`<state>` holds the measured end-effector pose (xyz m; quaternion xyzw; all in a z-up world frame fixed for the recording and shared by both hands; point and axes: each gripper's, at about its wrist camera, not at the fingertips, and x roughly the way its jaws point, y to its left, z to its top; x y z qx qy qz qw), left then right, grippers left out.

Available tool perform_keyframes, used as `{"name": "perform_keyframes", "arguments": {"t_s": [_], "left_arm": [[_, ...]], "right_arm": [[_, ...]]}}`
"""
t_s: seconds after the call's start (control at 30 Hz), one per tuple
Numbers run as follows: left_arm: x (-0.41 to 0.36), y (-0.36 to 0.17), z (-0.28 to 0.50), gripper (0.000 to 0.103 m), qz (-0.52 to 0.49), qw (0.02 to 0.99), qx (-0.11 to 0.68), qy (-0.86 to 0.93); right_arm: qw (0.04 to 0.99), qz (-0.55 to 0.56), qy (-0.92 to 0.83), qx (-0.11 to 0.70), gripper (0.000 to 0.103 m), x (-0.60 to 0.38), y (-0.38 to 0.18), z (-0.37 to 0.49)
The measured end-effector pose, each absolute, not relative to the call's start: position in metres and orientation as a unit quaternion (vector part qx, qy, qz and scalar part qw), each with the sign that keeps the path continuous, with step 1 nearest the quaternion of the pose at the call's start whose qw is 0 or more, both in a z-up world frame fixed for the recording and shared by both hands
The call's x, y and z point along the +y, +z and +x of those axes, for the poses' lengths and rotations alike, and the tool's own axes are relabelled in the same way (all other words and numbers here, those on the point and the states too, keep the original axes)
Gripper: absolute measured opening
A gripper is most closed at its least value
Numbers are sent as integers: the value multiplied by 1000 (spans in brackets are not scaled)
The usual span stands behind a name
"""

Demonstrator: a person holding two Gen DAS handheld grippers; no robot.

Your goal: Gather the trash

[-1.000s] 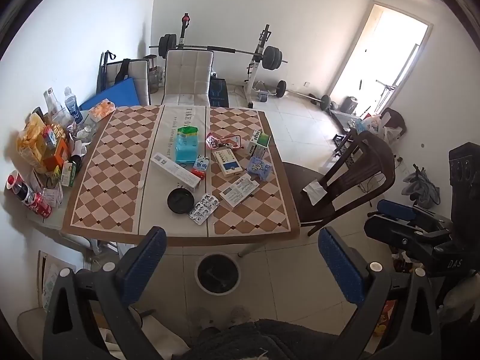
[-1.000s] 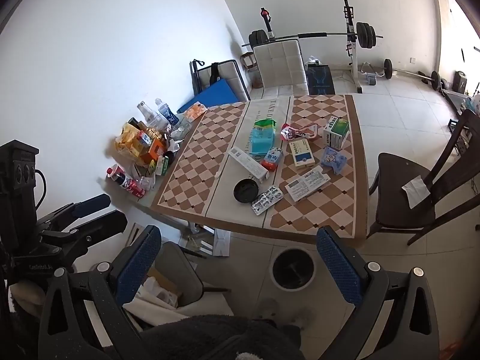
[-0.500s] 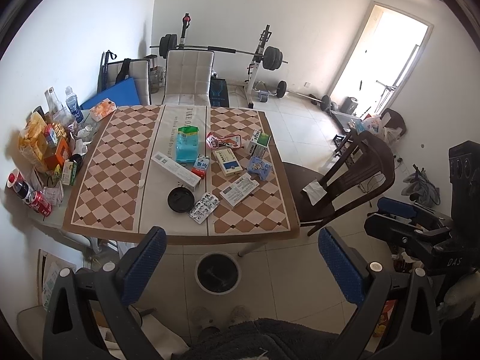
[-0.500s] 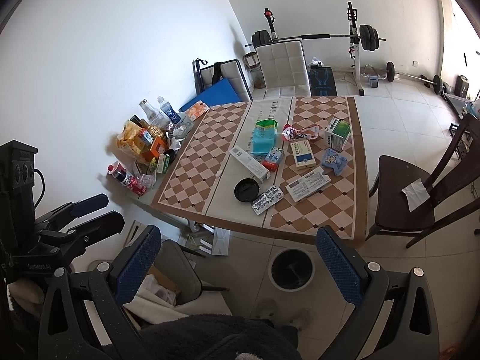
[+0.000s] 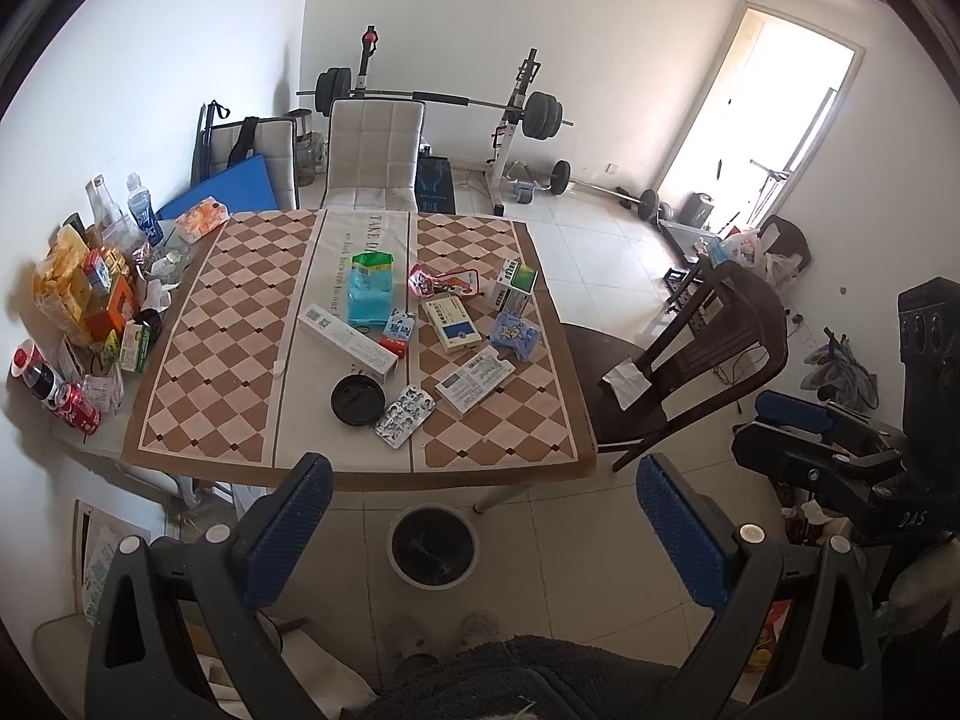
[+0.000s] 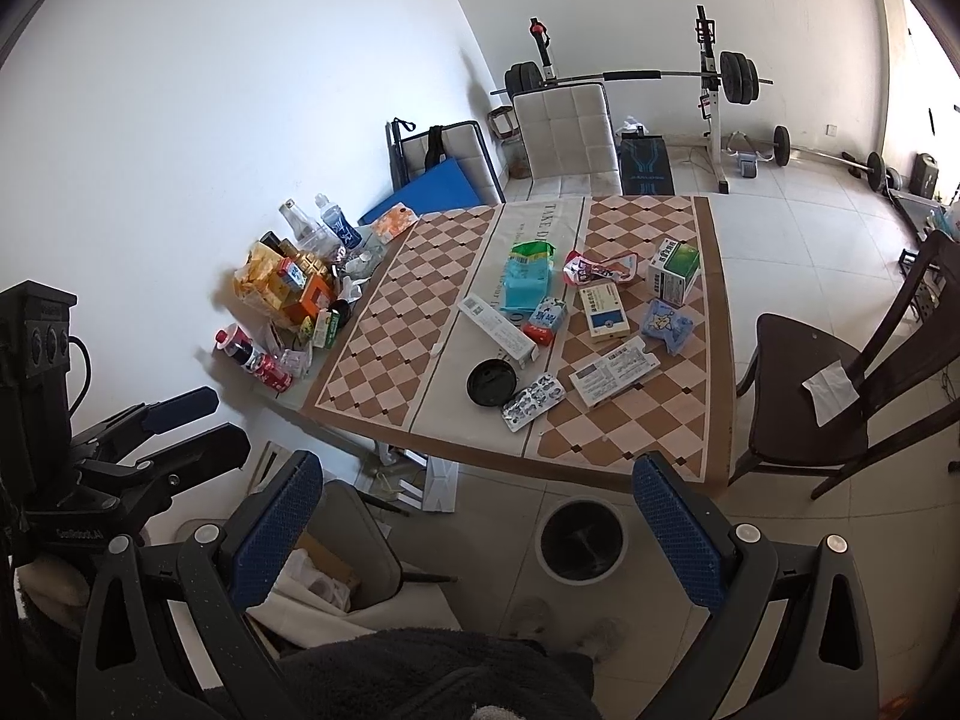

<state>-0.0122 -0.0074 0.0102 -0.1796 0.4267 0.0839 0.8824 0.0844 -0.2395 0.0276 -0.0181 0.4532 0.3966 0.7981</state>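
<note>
Trash sits in a loose cluster on the near half of the table: blister pack nearest the edge, touching the black round lid, flat white box just to its right, long white box, blue packet and green-white carton further back. Bin stands on the floor just in front of the table edge, open-topped, so we judge short carries or drops off the edge should work. Snacks and bottles piled at the wall side look like stock, not trash; we'd leave them. We hold the left gripper spread wide with nothing between the pads, well back from the table, above the bin. Right gripper likewise spread and empty. Nothing collected yet by our read. The dark chair beside the right edge may crowd a reach from that side.
</note>
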Motion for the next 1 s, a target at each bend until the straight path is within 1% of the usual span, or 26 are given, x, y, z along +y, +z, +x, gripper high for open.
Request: {"name": "perform_keyframes", "arguments": {"t_s": [1.0], "left_arm": [[-8,8,-9,103,-181,883,426,83]], "right_arm": [[798,-16,401,450,103,-241,34,93]]}}
